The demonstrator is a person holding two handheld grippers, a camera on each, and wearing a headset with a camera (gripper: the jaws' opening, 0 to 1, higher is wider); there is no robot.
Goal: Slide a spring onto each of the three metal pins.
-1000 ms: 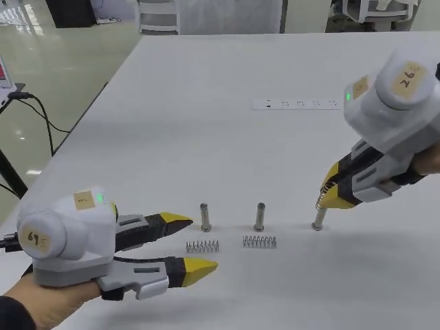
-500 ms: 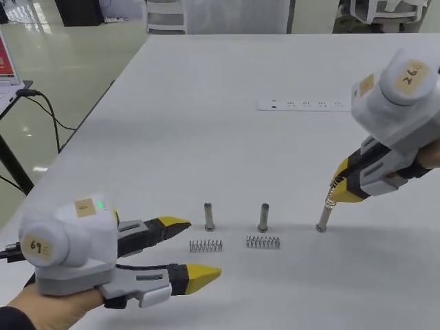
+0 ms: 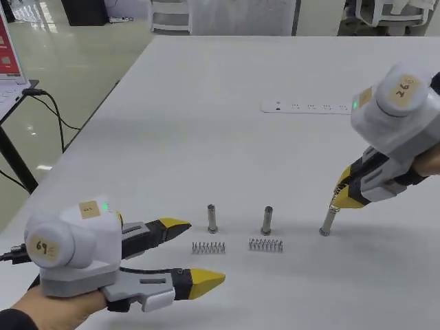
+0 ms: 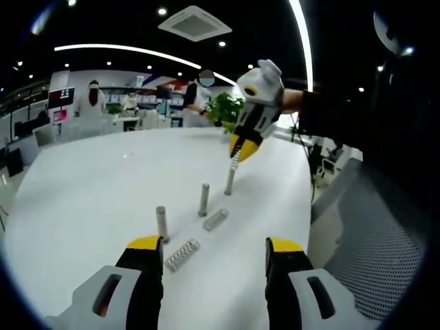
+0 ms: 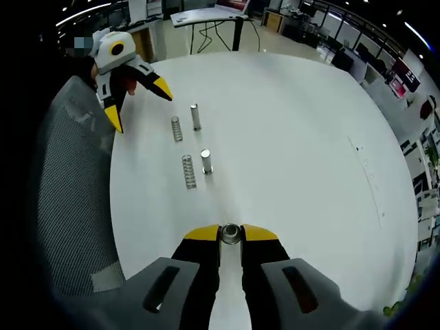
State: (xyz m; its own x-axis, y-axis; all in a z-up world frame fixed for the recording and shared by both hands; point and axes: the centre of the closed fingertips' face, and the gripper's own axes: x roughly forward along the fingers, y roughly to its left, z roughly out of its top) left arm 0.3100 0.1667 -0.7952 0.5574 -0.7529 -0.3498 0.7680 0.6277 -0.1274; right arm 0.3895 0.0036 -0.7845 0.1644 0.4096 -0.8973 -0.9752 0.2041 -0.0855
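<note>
At the right of the head view the right gripper (image 3: 339,200) is clenched on a spring (image 3: 335,202), whose lower end is at the top of the right pin (image 3: 328,222). The left gripper (image 3: 205,251) is released and empty at lower left. The left spring (image 3: 208,247) and middle spring (image 3: 265,244) lie on the tabletop (image 3: 227,137) just below their pins; they look light, thin and apt to roll or squash, so pinch gently across the coils near one end.

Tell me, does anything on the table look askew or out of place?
The right pin seems to lean, where the right gripper holds a spring at its top. The left pin and middle pin stand upright.
</note>
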